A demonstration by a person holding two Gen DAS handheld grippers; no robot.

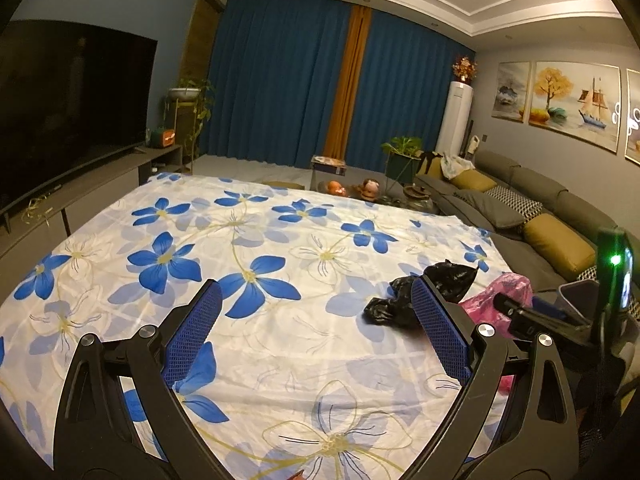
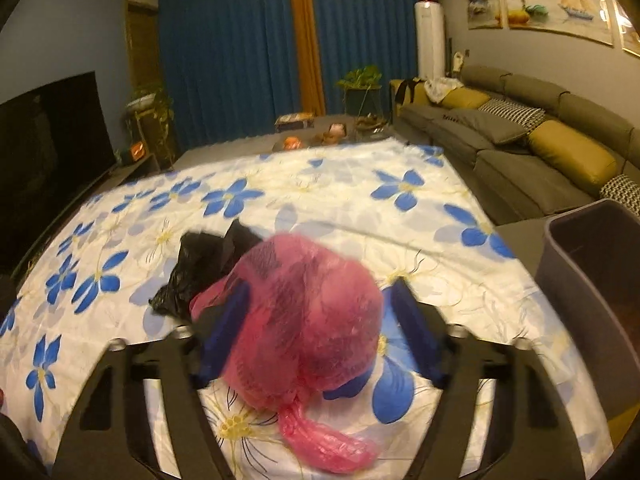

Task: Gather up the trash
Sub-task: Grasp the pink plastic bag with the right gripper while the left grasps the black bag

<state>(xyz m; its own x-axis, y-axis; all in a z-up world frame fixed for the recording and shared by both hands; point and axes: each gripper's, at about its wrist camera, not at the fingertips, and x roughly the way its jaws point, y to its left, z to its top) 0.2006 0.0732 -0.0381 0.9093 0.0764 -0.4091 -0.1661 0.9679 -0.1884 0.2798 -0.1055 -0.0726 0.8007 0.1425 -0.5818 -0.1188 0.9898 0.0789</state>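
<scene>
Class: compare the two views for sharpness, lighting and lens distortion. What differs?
Left wrist view: sharp, warm dim room light, a green lamp glaring at right, ceiling lines bowed by the fisheye. Right wrist view: motion-blurred, worst on the pink bag between the right gripper fingers; same bowing.

**Left gripper open above the flowered cloth**

The left gripper (image 1: 316, 334) stands wide open, with only the blue-flowered cloth (image 1: 256, 240) between its blue pads (image 1: 192, 332). At three o'clock a crumpled black bag (image 1: 444, 280) lies on the cloth, partly behind the right-hand pad. Just beyond it, a pink bag (image 1: 500, 292) sits against the other gripper (image 1: 520, 314). A grey bin (image 1: 580, 292) stands farther right.
</scene>
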